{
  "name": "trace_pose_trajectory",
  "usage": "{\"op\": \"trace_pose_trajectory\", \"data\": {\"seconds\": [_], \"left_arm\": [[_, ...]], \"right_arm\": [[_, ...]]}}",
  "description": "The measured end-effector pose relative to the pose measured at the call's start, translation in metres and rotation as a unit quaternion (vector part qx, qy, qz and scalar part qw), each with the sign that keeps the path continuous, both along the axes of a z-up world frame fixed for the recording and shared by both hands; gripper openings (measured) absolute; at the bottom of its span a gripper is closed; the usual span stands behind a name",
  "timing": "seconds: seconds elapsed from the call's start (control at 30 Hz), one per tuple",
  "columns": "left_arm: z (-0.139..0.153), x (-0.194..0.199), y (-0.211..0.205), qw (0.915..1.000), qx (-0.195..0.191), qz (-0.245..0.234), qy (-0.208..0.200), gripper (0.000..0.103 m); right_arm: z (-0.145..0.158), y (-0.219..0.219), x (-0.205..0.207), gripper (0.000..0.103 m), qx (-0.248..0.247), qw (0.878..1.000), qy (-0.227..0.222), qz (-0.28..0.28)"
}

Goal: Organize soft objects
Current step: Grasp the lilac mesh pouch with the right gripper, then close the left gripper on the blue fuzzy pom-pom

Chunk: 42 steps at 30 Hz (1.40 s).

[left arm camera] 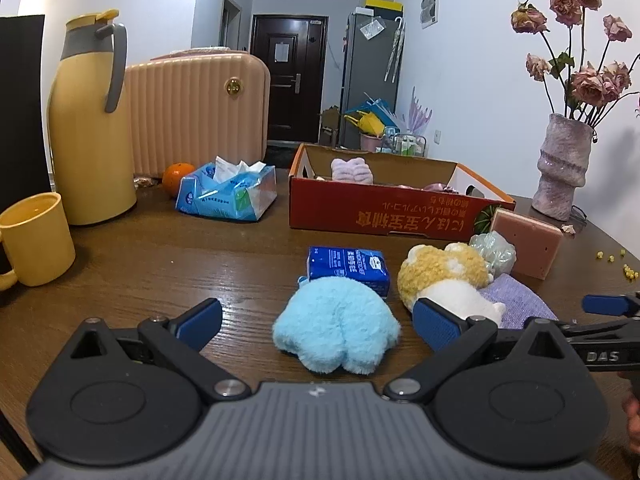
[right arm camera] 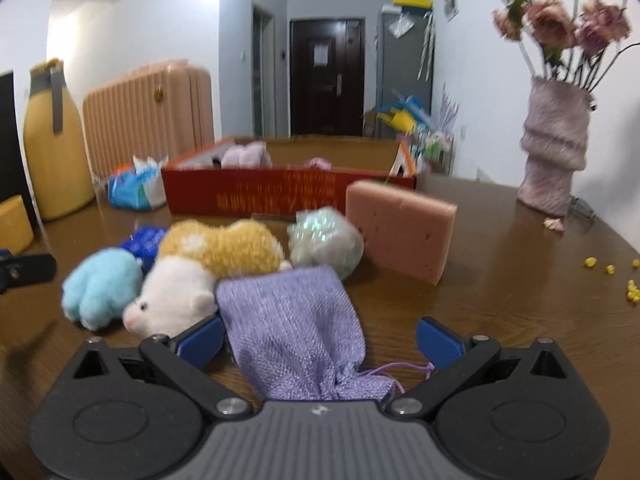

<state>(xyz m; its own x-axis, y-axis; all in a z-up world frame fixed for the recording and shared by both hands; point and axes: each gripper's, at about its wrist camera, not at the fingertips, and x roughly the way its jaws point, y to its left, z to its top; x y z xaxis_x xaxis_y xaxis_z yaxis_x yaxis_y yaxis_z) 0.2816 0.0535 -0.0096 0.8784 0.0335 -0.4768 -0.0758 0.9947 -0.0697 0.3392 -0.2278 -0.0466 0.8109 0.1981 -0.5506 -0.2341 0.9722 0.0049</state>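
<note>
A light blue plush (left arm camera: 336, 324) lies on the wooden table between the spread fingers of my open left gripper (left arm camera: 318, 322), untouched. Beside it rest a yellow and white plush hamster (left arm camera: 444, 276), a blue tissue pack (left arm camera: 348, 268), a green mesh ball (left arm camera: 494, 250) and a pink sponge (left arm camera: 526, 242). My right gripper (right arm camera: 320, 340) is open around a purple knit pouch (right arm camera: 296, 328), its jaws wide apart on either side. The hamster (right arm camera: 208, 268), blue plush (right arm camera: 102, 286), mesh ball (right arm camera: 326, 240) and sponge (right arm camera: 400, 232) lie just beyond. A red cardboard box (left arm camera: 380, 208) holds pink soft items.
A yellow jug (left arm camera: 88, 120), yellow mug (left arm camera: 36, 240), an orange (left arm camera: 176, 176) and an open tissue pack (left arm camera: 228, 192) stand at the left. A pink suitcase (left arm camera: 196, 108) is behind them. A vase of dried roses (left arm camera: 564, 164) stands at the right, with yellow crumbs (right arm camera: 624, 280) nearby.
</note>
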Motion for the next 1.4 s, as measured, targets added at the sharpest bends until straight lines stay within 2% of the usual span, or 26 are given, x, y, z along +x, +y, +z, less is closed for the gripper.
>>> {"op": "trace_pose_trajectory", "data": {"seconds": [0.27, 0.47, 0.6, 0.67, 0.73, 0.9, 1.23, 1.4], "left_arm": [[-0.004, 0.005, 0.001, 0.9999, 0.002, 0.007, 0.010, 0.103], [-0.007, 0.007, 0.000, 0.9998, 0.008, 0.010, 0.017, 0.103], [-0.007, 0.007, -0.001, 0.9997, 0.010, 0.011, 0.019, 0.103], [-0.008, 0.008, -0.001, 0.9997, 0.011, 0.012, 0.019, 0.103], [-0.008, 0.008, -0.001, 0.9996, 0.012, 0.013, 0.020, 0.103], [-0.007, 0.007, -0.001, 0.9996, 0.013, 0.015, 0.019, 0.103], [-0.009, 0.014, -0.002, 0.9994, 0.021, 0.017, 0.021, 0.103], [-0.014, 0.026, -0.005, 0.9992, 0.024, 0.003, 0.031, 0.103]], "right_arm": [[-0.014, 0.007, 0.028, 0.100, -0.008, 0.999, 0.040, 0.017], [-0.017, 0.009, 0.029, 0.085, -0.008, 0.998, 0.048, 0.036], [-0.016, 0.009, 0.027, 0.065, -0.005, 0.998, 0.047, 0.039], [-0.015, 0.008, 0.026, 0.060, -0.003, 0.998, 0.045, 0.038], [-0.015, 0.007, 0.024, 0.048, -0.001, 0.998, 0.042, 0.038], [-0.011, 0.004, 0.020, 0.035, 0.001, 0.999, 0.030, 0.032], [-0.001, -0.002, 0.010, 0.032, 0.006, 1.000, -0.015, 0.011], [0.003, -0.010, 0.007, 0.032, 0.018, 0.999, -0.031, -0.006]]}}
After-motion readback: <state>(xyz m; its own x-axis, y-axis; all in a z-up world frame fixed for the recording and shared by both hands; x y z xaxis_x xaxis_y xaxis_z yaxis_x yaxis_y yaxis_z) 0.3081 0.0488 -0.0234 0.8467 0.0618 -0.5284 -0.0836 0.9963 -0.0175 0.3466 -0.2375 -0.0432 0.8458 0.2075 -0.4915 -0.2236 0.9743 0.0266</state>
